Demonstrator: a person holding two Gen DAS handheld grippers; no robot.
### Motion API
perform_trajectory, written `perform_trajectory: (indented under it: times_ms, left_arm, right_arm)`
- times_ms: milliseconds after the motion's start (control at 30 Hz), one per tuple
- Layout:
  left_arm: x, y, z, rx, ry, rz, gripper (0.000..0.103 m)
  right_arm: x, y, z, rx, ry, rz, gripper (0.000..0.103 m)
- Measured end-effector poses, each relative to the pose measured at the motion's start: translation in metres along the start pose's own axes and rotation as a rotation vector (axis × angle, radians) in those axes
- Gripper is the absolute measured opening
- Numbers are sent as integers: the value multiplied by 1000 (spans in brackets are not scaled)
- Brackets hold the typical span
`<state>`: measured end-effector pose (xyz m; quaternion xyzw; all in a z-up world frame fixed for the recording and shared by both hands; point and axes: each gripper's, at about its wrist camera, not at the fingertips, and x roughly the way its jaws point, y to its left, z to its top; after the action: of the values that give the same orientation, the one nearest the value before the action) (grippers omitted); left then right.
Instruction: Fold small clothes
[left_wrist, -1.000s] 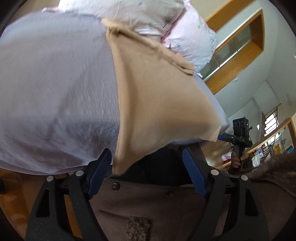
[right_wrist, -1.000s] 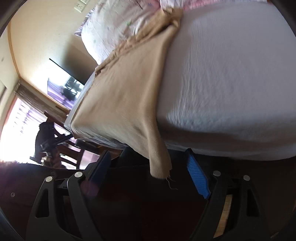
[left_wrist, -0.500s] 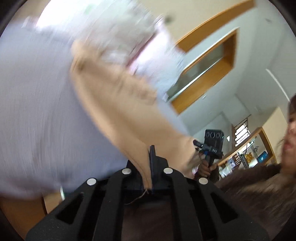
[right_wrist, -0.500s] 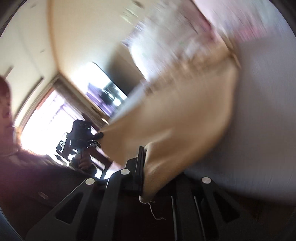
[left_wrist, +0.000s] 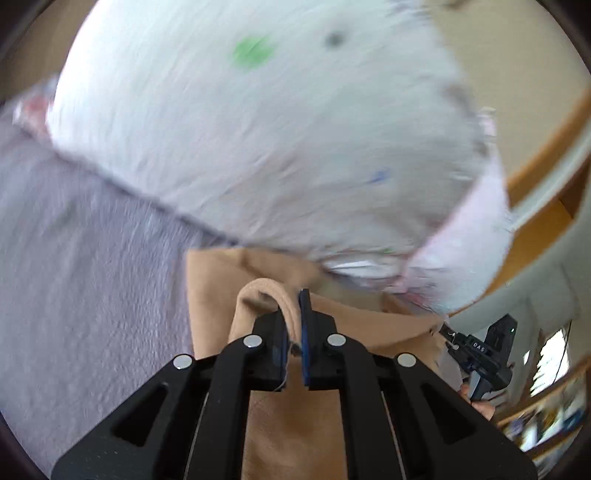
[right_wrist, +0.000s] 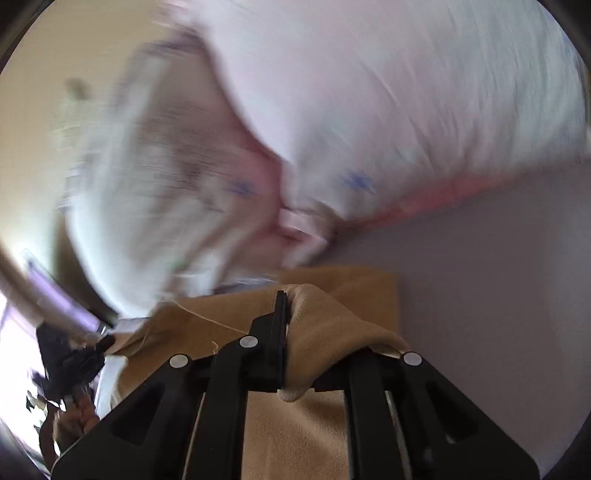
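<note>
Left tongs (left_wrist: 293, 328) and right tongs (right_wrist: 286, 332) each clamp a fold of the tan garment (left_wrist: 295, 424), which lies on the bed (left_wrist: 85, 280) below the pillows (left_wrist: 258, 140). Only the right view shows the pillows' pink trim (right_wrist: 443, 199).

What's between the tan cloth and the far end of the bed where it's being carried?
The white quilt lies heaped just beyond the tan cloth, over its far edge. Both claws, left and right, are shut on the cloth.
</note>
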<state>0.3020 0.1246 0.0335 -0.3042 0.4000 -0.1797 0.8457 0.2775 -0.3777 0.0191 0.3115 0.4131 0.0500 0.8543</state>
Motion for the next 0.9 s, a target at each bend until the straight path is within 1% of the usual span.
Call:
perform_trajectory:
  times_ms: [33, 67, 100, 133, 167, 200, 233, 267, 333, 367, 400, 433, 500, 567, 633, 667, 700, 733, 767, 800, 833, 867, 900]
  left_arm:
    - [7, 9, 0, -53, 20, -19, 6]
    - [4, 13, -1, -68, 12, -41, 8]
    - [-2, 14, -2, -65, -3, -57, 11]
    - [-13, 14, -3, -58, -23, -77, 16]
    - [-21, 14, -4, -58, -35, -89, 31]
    - [-31, 14, -5, -58, -50, -107, 42]
    - [-43, 14, -7, -54, -63, -119, 45]
    - [-53, 13, -10, -42, -63, -124, 49]
    - [-67, 10, -20, -19, -41, -118, 57]
    - [-72, 9, -24, -13, -28, -112, 62]
    - [-74, 11, -28, -11, -13, -105, 65]
    - [-73, 10, -33, -12, 20, -96, 65]
    - [-64, 11, -42, -12, 82, -72, 67]
    - [-44, 13, -47, -16, 130, -51, 67]
    - [-34, 14, -57, -12, 167, -30, 67]
    - [-31, 13, -60, -3, 171, -13, 68]
    - [-27, 11, -62, 3, 166, 6, 69]
    - [-23, 11, -63, -3, 162, 12, 69]
    - [-20, 12, -63, -20, 151, 19, 67]
    - [-19, 14, -63, -44, 137, 20, 54]
    - [-16, 16, -61, -60, 142, 24, 42]
    - [-12, 18, -60, -83, 155, 41, 23]
    - [-10, 22, -60, -114, 162, 59, 20]
  right_arm:
    - [3, -5, 2, 44, 18, 13, 13]
    - [2, -5, 4, 58, 17, 23, 19]
    - [-7, -3, 5, 51, -6, 50, 49]
    - [-18, 1, 5, 31, -52, 70, 93]
    - [-28, 5, 5, 12, -101, 89, 102]
    - [-43, 9, 3, -13, -145, 137, 102]
    - [-50, 11, 1, -27, -137, 191, 102]
    - [-56, 13, -4, -35, -107, 221, 102]
    - [-59, 12, -14, -38, -56, 219, 102]
    - [-56, 12, -18, -36, -27, 209, 102]
    - [-51, 9, -25, -30, 16, 185, 102]
    - [-42, 8, -31, -34, 53, 136, 102]
    - [-21, 6, -44, -78, 140, 7, 102]
    - [-26, 14, -47, -95, 94, 12, 102]
    - [-42, 12, -47, -63, 59, 117, 102]
    - [-52, 10, -47, -55, 28, 158, 102]
    - [-63, 7, -47, -55, -18, 188, 102]
    - [-68, 4, -48, -53, -44, 203, 102]
    - [-72, -2, -48, -44, -61, 217, 102]
    - [-74, -11, -49, -22, -74, 239, 102]
    - [-74, -21, -51, 9, -80, 255, 102]
    - [-75, -27, -50, 33, -81, 262, 102]
    - [-77, -36, -51, 66, -77, 274, 102]
